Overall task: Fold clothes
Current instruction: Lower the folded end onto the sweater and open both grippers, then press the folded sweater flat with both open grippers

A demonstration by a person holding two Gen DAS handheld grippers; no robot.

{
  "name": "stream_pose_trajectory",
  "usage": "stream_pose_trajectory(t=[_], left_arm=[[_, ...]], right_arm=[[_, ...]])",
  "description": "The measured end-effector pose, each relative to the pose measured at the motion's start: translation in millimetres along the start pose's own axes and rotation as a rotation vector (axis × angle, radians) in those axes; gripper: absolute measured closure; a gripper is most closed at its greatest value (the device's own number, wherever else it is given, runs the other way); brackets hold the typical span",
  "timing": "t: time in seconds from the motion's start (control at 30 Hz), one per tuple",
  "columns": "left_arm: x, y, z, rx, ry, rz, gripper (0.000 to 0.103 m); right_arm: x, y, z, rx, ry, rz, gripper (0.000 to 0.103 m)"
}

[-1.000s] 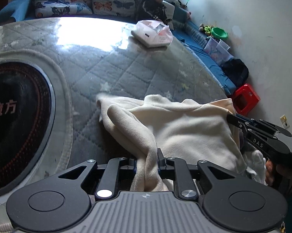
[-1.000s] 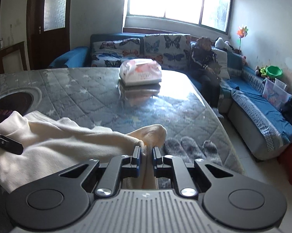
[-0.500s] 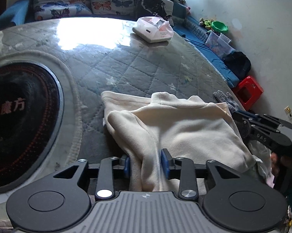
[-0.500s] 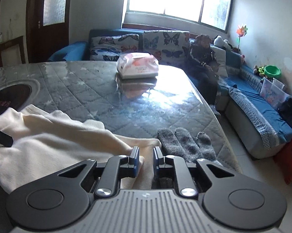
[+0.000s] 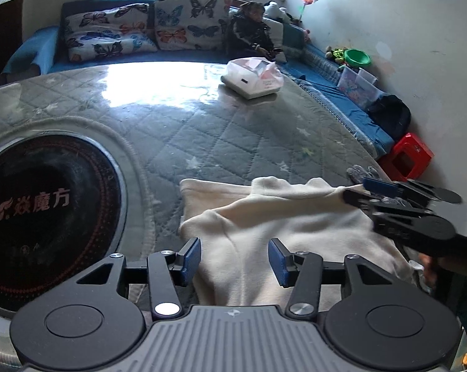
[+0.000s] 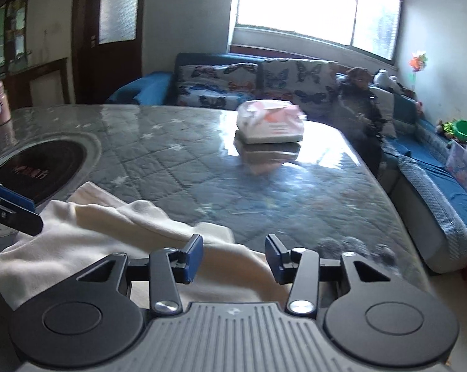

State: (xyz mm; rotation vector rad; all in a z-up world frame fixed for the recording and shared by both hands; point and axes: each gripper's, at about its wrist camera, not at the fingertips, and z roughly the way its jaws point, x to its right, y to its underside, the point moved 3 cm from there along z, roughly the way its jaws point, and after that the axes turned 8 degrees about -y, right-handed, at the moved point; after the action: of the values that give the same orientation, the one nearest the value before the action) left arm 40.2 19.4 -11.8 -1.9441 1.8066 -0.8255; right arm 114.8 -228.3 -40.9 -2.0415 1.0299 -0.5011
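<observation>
A cream fleece garment (image 5: pixel 283 217) lies folded at the near edge of the quilted table (image 5: pixel 202 124); it also shows in the right wrist view (image 6: pixel 115 235). My left gripper (image 5: pixel 235 259) is open and empty, its jaws apart over the garment's near edge. My right gripper (image 6: pixel 233 259) is open and empty above the garment's right end. The right gripper shows at the right of the left wrist view (image 5: pixel 388 195). The left gripper's fingertip (image 6: pixel 10 204) shows at the left edge of the right wrist view.
A black round hotplate (image 5: pixel 44 207) is set into the table at left. A tissue pack (image 5: pixel 253 77) lies far across the table. Grey gloves (image 6: pixel 354 245) lie by the garment's right end. A blue sofa (image 5: pixel 115 40) with butterfly cushions runs behind; a red stool (image 5: pixel 410 158) stands right.
Both grippers opened and let go of the garment, which now lies flat on the table. Both have drawn back and up slightly.
</observation>
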Motion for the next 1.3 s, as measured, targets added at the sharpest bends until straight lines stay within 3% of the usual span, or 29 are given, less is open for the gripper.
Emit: stream_pose_trajectory(t=[0.37,0.53,0.7,0.8,0.87,1.3], left_arm=[[11.5,9.9,13.0,-0.030,0.012,0.060,0.051],[9.5,10.9,17.1,-0.038,0.012,0.049,0.050],[12.2,12.3,16.0,-0.038,0.004,0.053,0.046],[14.5,12.5,14.8,-0.037,-0.005,0.053,0.041],[16.6,12.9,13.1,-0.035,-0.010,0.055,0.035],[20.3,23.8,-2.5,-0.005,-0.048,0.044,0.008]], right_arm=[[-14.5,-2.0,36.2,-0.036,-0.025,-0.027,0.045],[-9.4,-0.2,37.9,-0.033,-0.021,-0.006,0.038],[-8.4,-0.5,30.1,-0.024,-0.018,-0.003,0.038],[-8.9,0.1,22.2,-0.015,-0.004,-0.004,0.030],[-9.1,0.5,17.3,-0.008,0.008,-0.001,0.019],[-8.0,20.9,-26.4,0.025,0.036,0.071,0.002]])
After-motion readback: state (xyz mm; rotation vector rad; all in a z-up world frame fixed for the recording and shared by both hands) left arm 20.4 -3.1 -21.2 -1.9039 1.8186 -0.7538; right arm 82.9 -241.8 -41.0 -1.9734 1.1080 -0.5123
